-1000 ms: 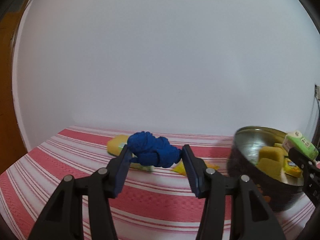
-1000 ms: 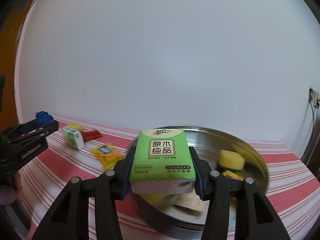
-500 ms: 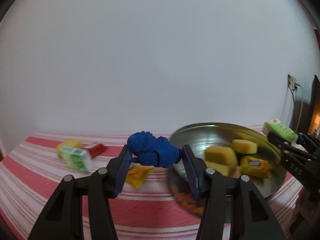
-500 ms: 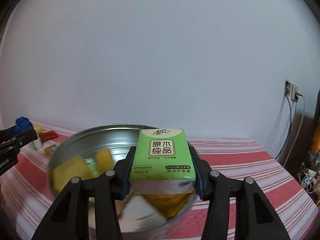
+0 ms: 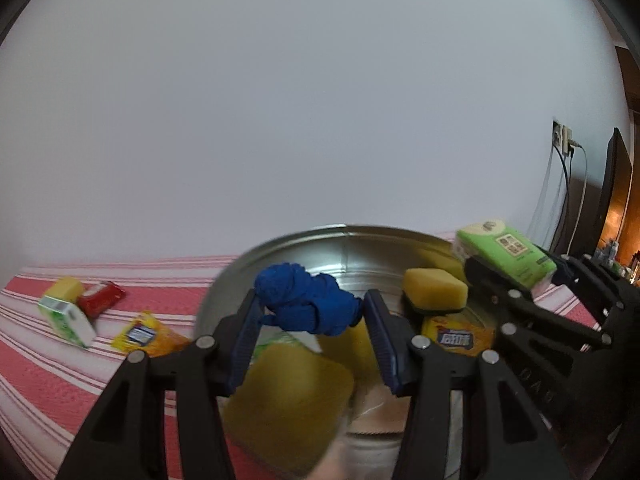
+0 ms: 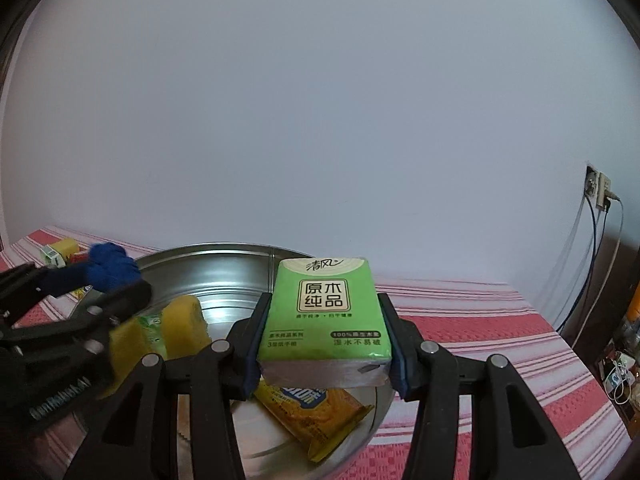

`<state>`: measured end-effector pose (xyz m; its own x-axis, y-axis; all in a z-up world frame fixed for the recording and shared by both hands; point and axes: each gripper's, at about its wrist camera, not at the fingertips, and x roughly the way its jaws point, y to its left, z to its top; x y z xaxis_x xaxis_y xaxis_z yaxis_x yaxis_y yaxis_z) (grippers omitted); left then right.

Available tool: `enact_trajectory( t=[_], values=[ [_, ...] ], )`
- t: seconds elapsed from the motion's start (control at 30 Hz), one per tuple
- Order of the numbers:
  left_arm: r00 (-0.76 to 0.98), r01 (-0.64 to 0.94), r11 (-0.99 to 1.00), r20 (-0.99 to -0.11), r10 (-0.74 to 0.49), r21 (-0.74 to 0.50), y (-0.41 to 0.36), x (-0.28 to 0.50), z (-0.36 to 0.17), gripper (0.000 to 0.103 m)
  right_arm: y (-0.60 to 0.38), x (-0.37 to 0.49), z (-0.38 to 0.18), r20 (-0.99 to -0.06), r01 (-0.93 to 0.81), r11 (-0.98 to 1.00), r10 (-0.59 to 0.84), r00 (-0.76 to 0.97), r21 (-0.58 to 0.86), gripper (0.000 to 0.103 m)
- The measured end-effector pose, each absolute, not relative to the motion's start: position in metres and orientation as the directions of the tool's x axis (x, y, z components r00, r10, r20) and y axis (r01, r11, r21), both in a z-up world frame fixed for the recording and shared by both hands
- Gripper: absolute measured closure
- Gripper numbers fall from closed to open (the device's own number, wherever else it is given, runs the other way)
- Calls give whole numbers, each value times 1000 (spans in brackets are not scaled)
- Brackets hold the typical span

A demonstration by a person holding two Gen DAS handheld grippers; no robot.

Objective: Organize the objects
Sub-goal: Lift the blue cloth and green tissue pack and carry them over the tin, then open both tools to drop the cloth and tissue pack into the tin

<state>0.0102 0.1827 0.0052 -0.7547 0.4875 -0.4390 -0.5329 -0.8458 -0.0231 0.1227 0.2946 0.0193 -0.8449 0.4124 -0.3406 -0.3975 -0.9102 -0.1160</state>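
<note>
My left gripper (image 5: pixel 310 312) is shut on a crumpled blue cloth (image 5: pixel 306 304) and holds it over the metal basin (image 5: pixel 280 244). My right gripper (image 6: pixel 324 332) is shut on a green tissue pack (image 6: pixel 324 316) and holds it above the basin's right part (image 6: pixel 224 272). Both also show in the other view: the tissue pack (image 5: pixel 506 250) at the right, the blue cloth (image 6: pixel 110 266) at the left. In the basin lie yellow sponges (image 5: pixel 434 290) (image 6: pixel 184 326) and yellow snack packets (image 5: pixel 458 336) (image 6: pixel 312 410).
On the red-striped tablecloth (image 5: pixel 60 380), left of the basin, lie a green-white tissue pack (image 5: pixel 66 320), a yellow sponge (image 5: pixel 64 286), a red packet (image 5: pixel 100 298) and a yellow packet (image 5: pixel 140 334). A white wall stands behind. Cables (image 6: pixel 596 248) hang at the right.
Both grippers have swung from the table's left part to over the basin, each still holding its object. The loose items now lie off to the left.
</note>
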Motion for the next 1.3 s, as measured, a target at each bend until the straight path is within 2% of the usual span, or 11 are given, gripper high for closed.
enact_trajectory(
  t=[0.3,0.4,0.5,0.53,0.57,0.6,0.63,0.67,0.83,1.03,1.3],
  values=[
    [-753,-525,-851,-477,454,18,191,12,4,51,313,110,19,-425,-339,-940,322,-846,-38,50],
    [-760,-509,-860,-477,442,15,188,12,5,44,314,114,20,-422,-343,-939,325,-846,-34,49],
    [-777,-470,-882,-463,426,-25,178,9,8,21,323,120,24,-398,-323,-946,288,-871,23,49],
    [-784,-455,-890,-456,421,-38,173,8,9,8,325,120,23,-385,-312,-949,270,-883,50,49],
    [-793,-443,-895,-444,417,-49,169,7,9,0,330,126,26,-361,-300,-950,250,-898,89,48],
    [-805,-433,-899,-424,416,-60,165,8,10,0,332,129,27,-349,-298,-949,246,-904,104,43],
    [-810,-431,-900,-414,416,-62,162,8,11,0,334,133,29,-340,-305,-946,253,-906,107,34],
    [-810,-432,-900,-413,415,-57,160,8,12,0,332,135,30,-325,-318,-943,271,-906,100,31],
    [-822,-425,-904,-397,408,-48,152,13,11,0,319,146,32,-269,-350,-935,321,-908,65,30],
    [-900,-343,-935,-314,301,86,145,17,12,0,306,150,36,-264,-389,-921,370,-891,20,29],
    [-904,-328,-943,-309,295,60,122,20,11,0,293,166,39,-243,-463,-886,442,-863,33,29]
  ],
)
